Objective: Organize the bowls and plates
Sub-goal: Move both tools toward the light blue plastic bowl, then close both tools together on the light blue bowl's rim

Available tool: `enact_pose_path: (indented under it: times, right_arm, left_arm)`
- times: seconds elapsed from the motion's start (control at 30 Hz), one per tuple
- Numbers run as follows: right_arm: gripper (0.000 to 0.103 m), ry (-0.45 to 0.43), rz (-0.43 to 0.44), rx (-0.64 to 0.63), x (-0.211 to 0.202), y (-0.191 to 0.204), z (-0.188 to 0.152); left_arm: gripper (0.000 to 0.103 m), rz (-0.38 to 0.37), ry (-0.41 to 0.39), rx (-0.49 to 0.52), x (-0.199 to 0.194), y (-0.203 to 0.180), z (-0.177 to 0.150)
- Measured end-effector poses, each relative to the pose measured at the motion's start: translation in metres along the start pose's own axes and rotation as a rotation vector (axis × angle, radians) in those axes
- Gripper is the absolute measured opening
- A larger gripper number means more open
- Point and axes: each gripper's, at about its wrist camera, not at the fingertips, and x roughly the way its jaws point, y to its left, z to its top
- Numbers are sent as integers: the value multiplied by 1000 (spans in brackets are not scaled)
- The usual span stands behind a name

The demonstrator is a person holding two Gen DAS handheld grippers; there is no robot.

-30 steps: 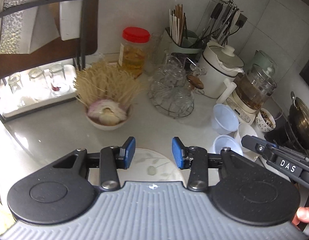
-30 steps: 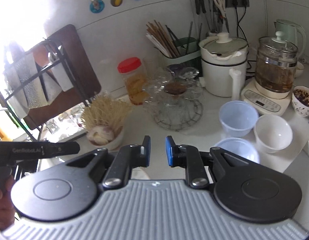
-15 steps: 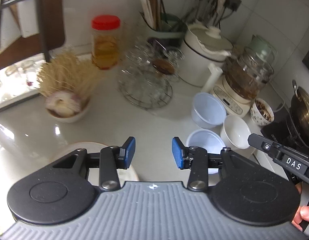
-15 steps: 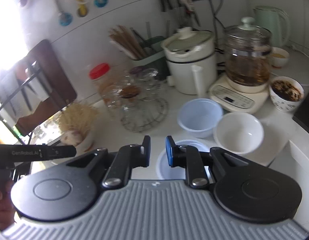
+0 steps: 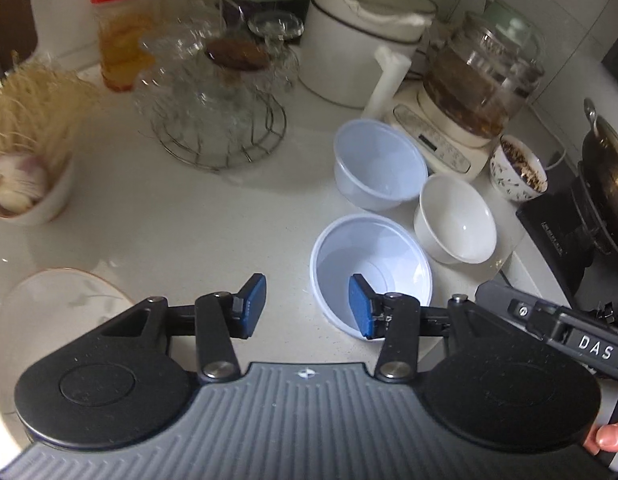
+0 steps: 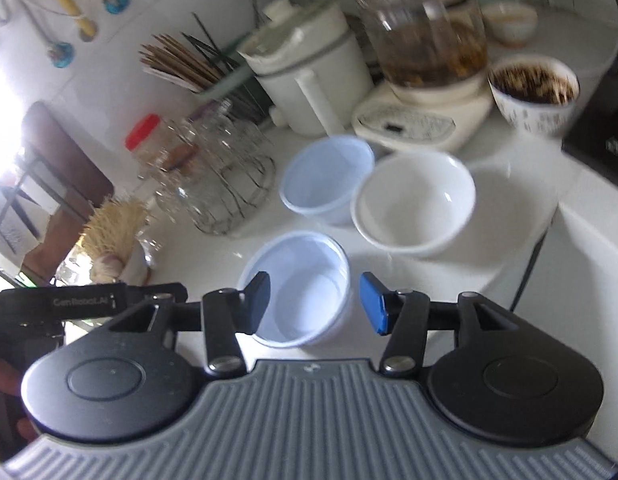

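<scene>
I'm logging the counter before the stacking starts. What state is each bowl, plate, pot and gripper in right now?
Near plastic bowl: upright, empty.
Far plastic bowl: upright, empty.
White ceramic bowl: upright, empty.
Patterned bowl: holds dark contents.
Plate: flat, bare.
White pot: lid on.
Left gripper: opening, nothing gripped.
Right gripper: opening, pads apart around near plastic bowl.
</scene>
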Motion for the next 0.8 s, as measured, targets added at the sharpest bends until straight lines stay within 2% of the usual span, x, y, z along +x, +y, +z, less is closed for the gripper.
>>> enact_pose_path:
  times: [0.13,0.3,0.37,0.47,0.57,0.7,0.8]
  right_arm:
    - [52,53,24,30,22,-12,-3]
    - [34,84,31,44,44,-18,-3]
    - [33,97,34,48,51,-21,-1]
    - [29,110,37,52,58,-23,1]
    - [22,129,43,43,65,-23,2]
    - [16,152,53,41,70,-24,2]
    - [13,160,64,30,71,-22,2]
  left_arm:
    - [51,-36,42,-58,28,5,-1]
    - [50,-49,84,-112,54,14,-2]
    - [48,-50,93,-124,60,16,-1]
    - [43,-50,103,-122,66,16,-1]
    - [34,-62,113,-141,72,17,-1]
    - [19,-72,124,-156,77,16,-1]
    - [12,-72,132,-143,77,13,0]
